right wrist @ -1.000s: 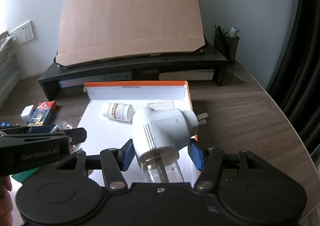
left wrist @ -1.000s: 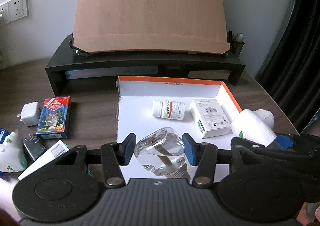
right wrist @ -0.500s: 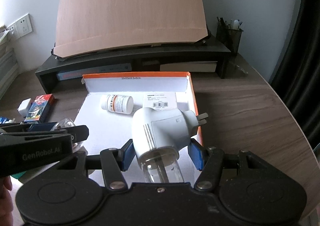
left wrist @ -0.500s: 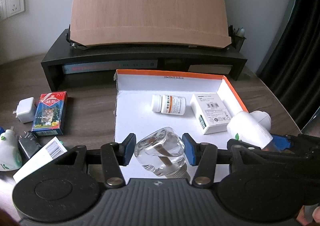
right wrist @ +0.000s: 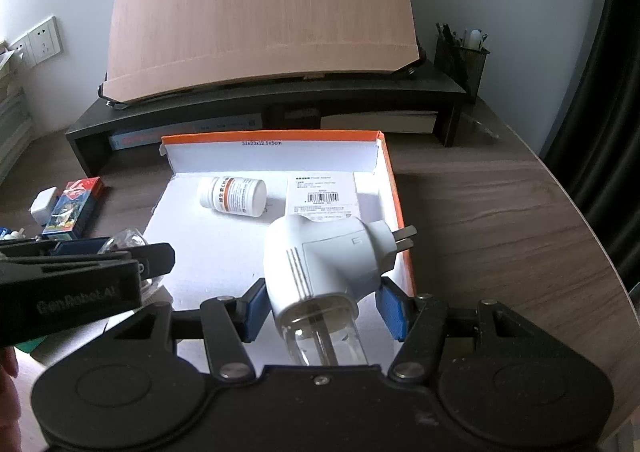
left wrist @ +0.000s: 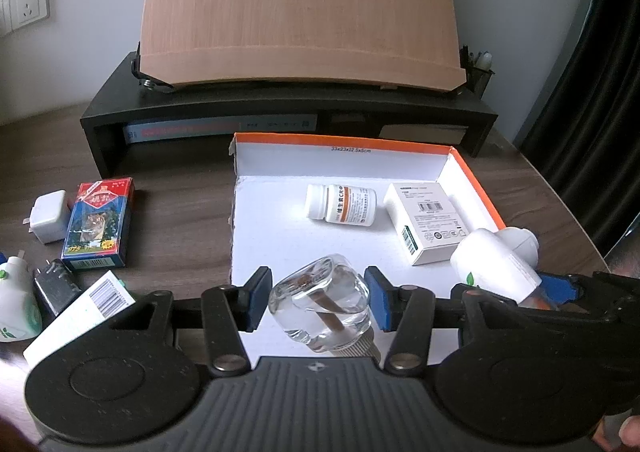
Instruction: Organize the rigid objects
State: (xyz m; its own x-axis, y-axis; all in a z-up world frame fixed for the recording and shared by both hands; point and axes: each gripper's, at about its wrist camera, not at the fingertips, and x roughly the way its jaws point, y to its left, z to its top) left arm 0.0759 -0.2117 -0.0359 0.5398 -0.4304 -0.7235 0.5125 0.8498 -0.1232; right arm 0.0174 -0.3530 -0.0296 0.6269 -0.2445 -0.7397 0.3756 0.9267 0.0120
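Note:
My left gripper (left wrist: 318,302) is shut on a clear liquid refill bottle (left wrist: 320,304), held above the near edge of the orange-rimmed white box (left wrist: 344,141). My right gripper (right wrist: 320,302) is shut on a white plug-in vaporizer (right wrist: 320,252) with a clear bottle at its base, over the box's right side. It also shows in the left wrist view (left wrist: 496,264). A white pill bottle (left wrist: 342,205) and a small white carton (left wrist: 426,226) lie inside the box.
Left of the box lie a playing-card pack (left wrist: 98,224), a white charger (left wrist: 48,216), a black adapter (left wrist: 56,286), another vaporizer (left wrist: 16,300) and a barcoded carton (left wrist: 80,316). A black monitor stand (left wrist: 288,108) with a wooden board stands behind. A pen holder (right wrist: 460,56) is at the back right.
Both grippers have drawn back and risen slightly, so the box and the stand look farther off. Both grips are unchanged.

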